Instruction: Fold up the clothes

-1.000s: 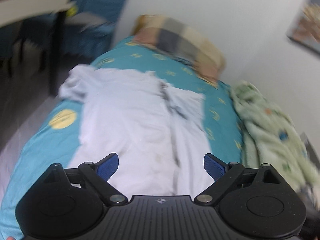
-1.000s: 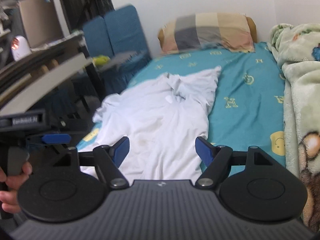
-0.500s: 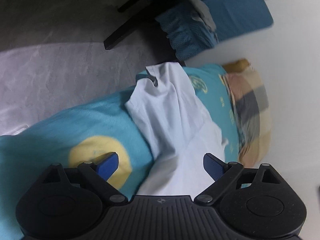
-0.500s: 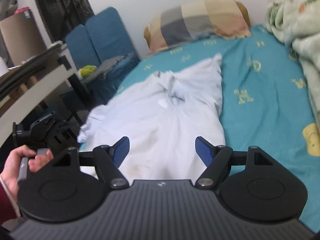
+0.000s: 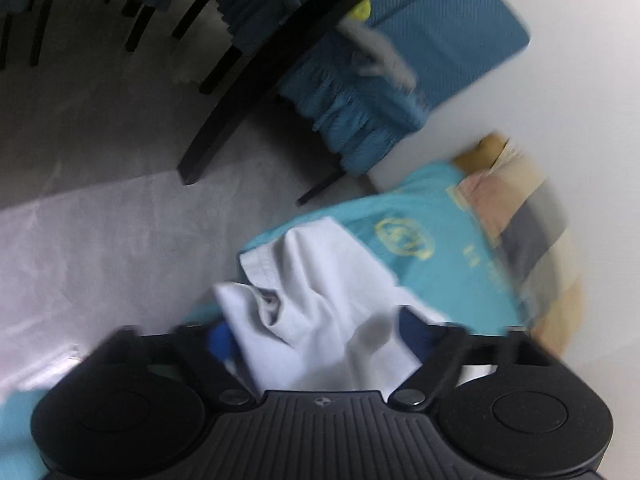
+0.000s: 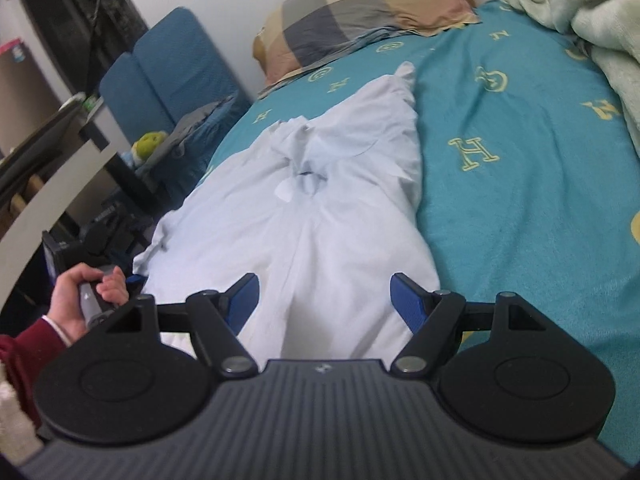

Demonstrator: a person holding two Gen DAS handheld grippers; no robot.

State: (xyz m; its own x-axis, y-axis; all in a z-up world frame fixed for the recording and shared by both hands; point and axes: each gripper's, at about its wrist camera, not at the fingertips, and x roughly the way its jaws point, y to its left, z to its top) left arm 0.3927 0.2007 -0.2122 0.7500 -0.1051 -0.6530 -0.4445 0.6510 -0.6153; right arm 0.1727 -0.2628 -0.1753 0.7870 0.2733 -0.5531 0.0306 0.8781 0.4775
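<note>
Teal bedsheet w/ yellow letter print covers the bed. White shirt lies spread on its left half, collar toward the checked pillow; pale green blanket bunched at far right. Blue chair beside the bed. Right gripper hovers over shirt's lower part, jaws wide, empty. Left gripper at the shirt's sleeve, cloth between its spread jaws, blurred; can't tell if pinched.

The left gripper fills the bottom of its view, its 2 blue pads spread wide. The right gripper sits low in its frame, jaws wide apart. At lower left there, the left hand, red-sleeved, grips a handle.
</note>
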